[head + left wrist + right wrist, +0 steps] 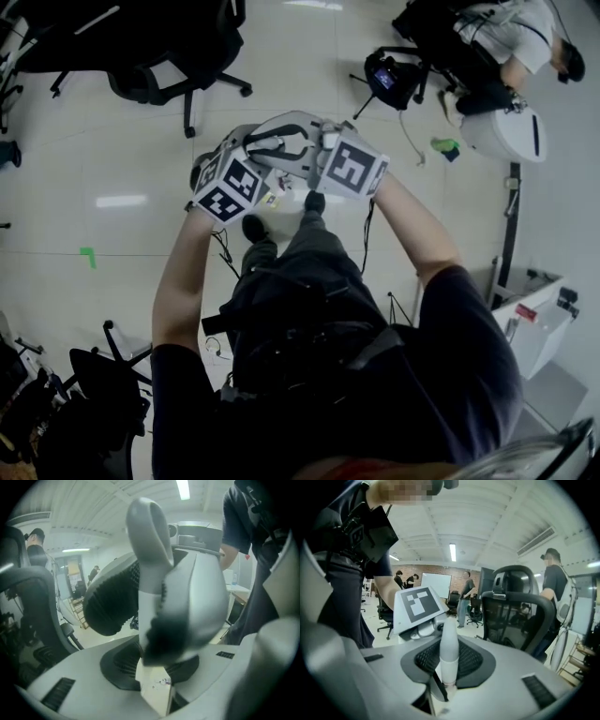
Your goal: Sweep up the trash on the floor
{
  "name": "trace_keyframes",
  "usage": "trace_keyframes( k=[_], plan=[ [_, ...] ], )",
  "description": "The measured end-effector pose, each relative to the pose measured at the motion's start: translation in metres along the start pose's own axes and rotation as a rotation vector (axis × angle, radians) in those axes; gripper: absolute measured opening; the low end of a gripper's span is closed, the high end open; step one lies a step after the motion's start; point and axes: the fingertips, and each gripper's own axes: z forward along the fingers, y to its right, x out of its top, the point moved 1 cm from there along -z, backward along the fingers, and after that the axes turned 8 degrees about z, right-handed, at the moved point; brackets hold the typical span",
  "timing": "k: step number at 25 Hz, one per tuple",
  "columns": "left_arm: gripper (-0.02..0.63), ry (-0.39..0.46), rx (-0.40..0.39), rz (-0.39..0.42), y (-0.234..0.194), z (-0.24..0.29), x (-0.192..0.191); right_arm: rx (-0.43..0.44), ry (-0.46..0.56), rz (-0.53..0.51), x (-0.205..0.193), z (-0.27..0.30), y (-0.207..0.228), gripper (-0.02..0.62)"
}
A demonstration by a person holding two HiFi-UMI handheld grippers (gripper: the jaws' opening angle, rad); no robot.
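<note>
Left gripper [152,663] clamps a thick grey-white handle [149,541], right gripper [449,663] a thin white handle [449,644]; green scrap [444,146] near the floor's [309,56] right edge, probably light and limp: sweep, don't pinch.

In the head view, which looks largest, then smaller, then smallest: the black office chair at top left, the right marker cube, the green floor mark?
1. Black office chair.
2. Right marker cube; it is nearer the camera, so its true rank is unsure.
3. Green floor mark.
</note>
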Motion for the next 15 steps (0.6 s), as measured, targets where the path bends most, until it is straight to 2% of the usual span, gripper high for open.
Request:
trace_keyframes(
  k=[4, 8, 12, 15],
  plan=[
    [0.095, 0.053, -0.042, 0.121, 0.001, -0.032, 0.028, -0.114, 0.092, -0.017, 0.044, -0.010, -0.007, 0.091],
    [0.097, 0.087, -0.109, 0.228, 0.008, -0.057, 0.057, -0.211, 0.148, 0.013, 0.078, -0.026, -0.014, 0.092],
    [0.101, 0.150, -0.123, 0.244, 0.020, -0.072, 0.079, -0.277, 0.182, 0.100, 0.093, -0.046, -0.023, 0.091],
    [0.104, 0.158, -0.115, 0.248, 0.035, -0.077, 0.083, -0.270, 0.220, 0.157, 0.094, -0.054, -0.033, 0.091]
  ],
)
